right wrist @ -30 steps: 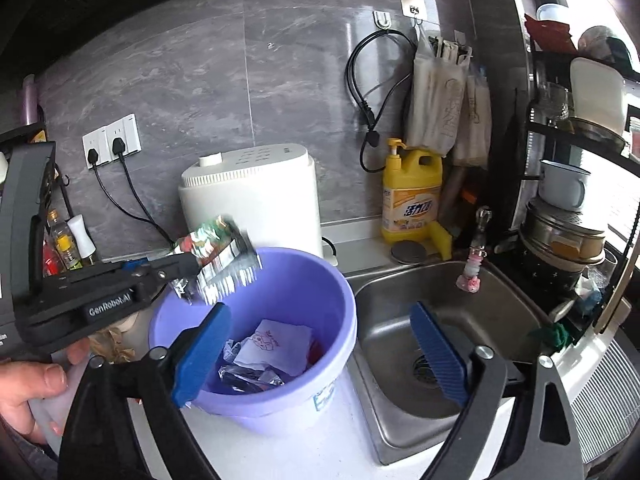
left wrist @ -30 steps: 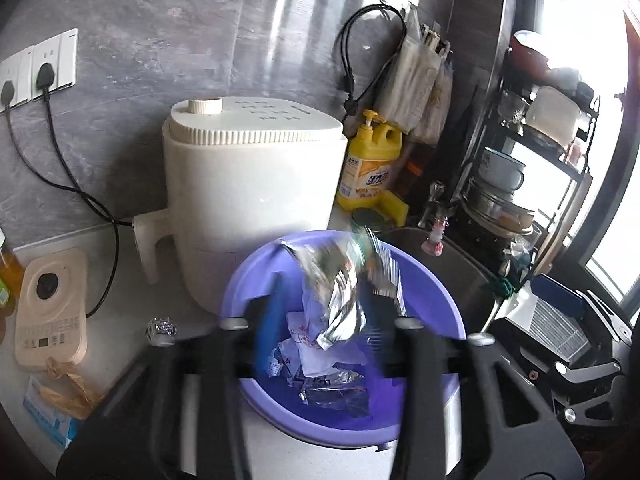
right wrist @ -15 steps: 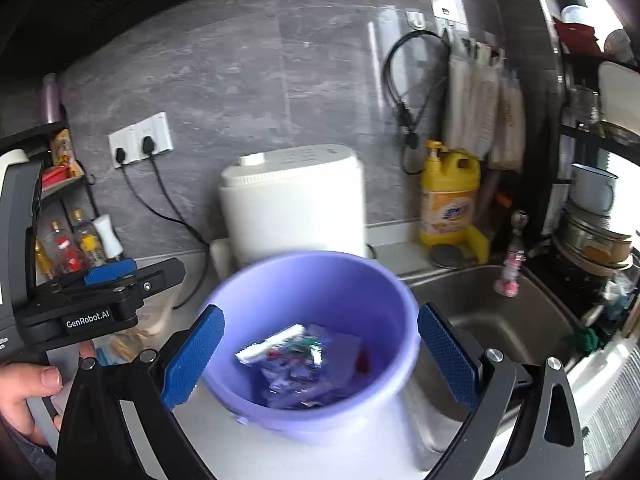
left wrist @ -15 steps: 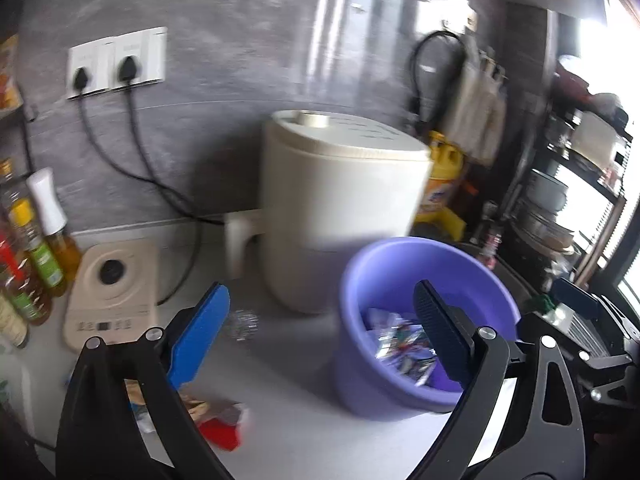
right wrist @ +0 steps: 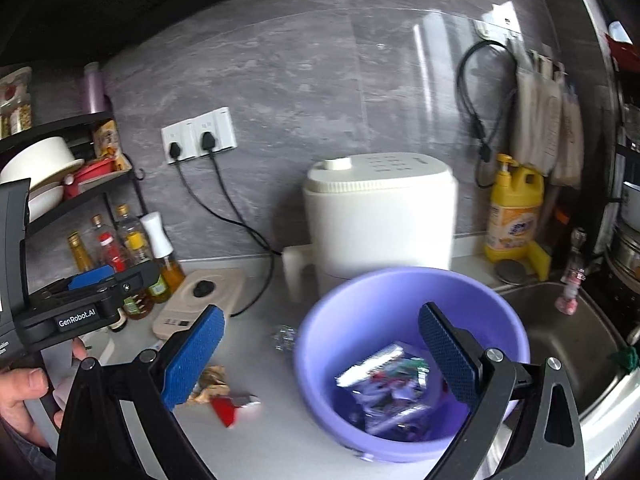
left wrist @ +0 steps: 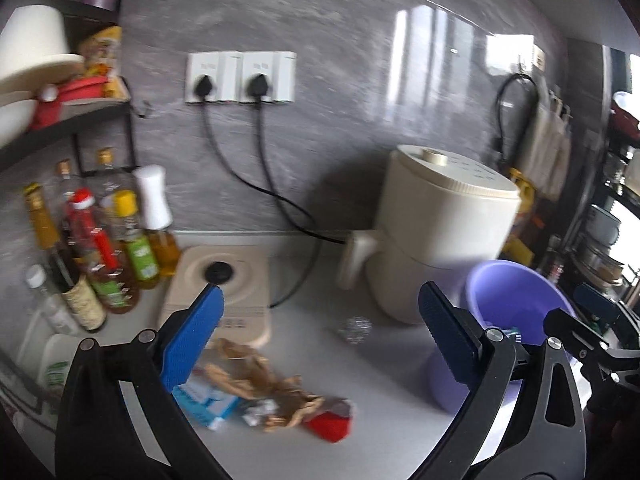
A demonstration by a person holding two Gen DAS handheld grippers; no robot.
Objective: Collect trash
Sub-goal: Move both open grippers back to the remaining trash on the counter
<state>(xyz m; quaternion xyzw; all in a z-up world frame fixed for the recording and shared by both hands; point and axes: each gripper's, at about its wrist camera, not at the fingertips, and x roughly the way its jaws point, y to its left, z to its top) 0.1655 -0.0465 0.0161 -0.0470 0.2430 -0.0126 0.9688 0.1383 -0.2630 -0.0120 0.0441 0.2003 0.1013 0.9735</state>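
Left tongs (left wrist: 320,332) gape empty above wrappers (left wrist: 280,396) on counter (left wrist: 380,420).

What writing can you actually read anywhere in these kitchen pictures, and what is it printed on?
"GenRobot.AI": white lettering on the black body of the left gripper, seen in the right wrist view.
Yellow detergent bottle: its label has print, but too blurred to read.
Sauce bottles: their labels are too small and blurred to read.
Beige appliance: small marks near its front edge, not legible.
Wrappers in the purple bucket: blurred, unreadable.
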